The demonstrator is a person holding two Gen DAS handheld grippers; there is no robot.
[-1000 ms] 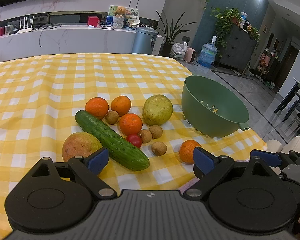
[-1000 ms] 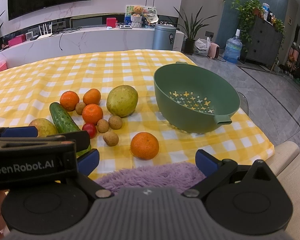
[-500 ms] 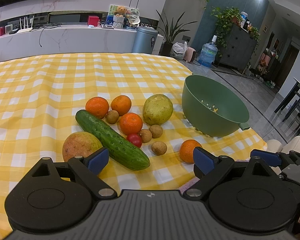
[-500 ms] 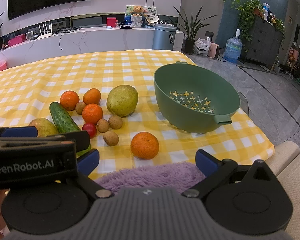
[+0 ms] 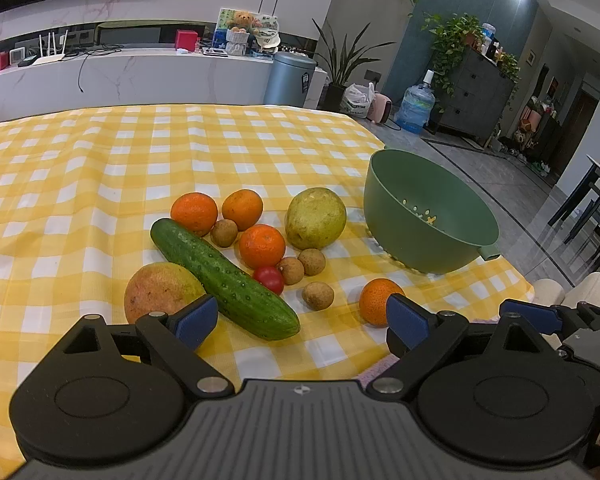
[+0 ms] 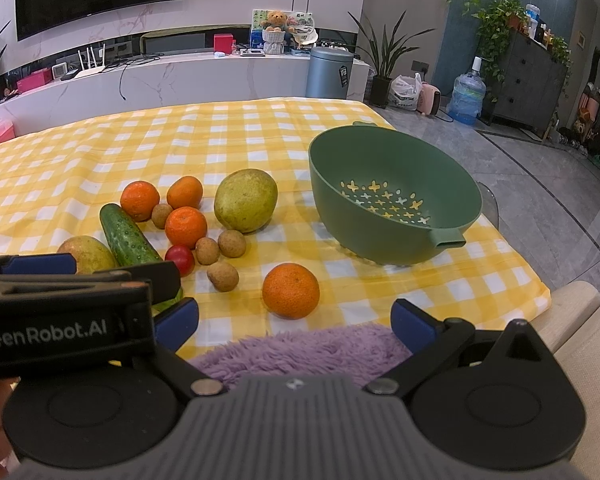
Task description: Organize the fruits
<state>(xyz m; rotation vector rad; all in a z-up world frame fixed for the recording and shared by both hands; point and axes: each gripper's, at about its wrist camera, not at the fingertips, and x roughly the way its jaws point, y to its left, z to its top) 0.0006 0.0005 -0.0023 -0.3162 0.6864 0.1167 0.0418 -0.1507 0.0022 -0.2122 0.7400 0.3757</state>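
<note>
A green colander bowl (image 6: 396, 200) stands empty at the table's right end; it also shows in the left wrist view (image 5: 428, 216). Left of it lie a green pear (image 6: 246, 200), several oranges including a lone one (image 6: 291, 290) nearest me, a cucumber (image 5: 224, 278), a mango (image 5: 160, 290), a cherry tomato (image 5: 269, 279) and several small brown longans (image 6: 223, 276). My left gripper (image 5: 300, 326) is open and empty, hovering at the near table edge before the cucumber. My right gripper (image 6: 296, 326) is open and empty, just short of the lone orange.
The table has a yellow checked cloth (image 5: 100, 184). A purple fluffy cushion (image 6: 300, 350) lies under my right gripper at the near edge. The left gripper body (image 6: 60, 308) sits at the left of the right wrist view. A cream chair (image 6: 572, 312) stands at right.
</note>
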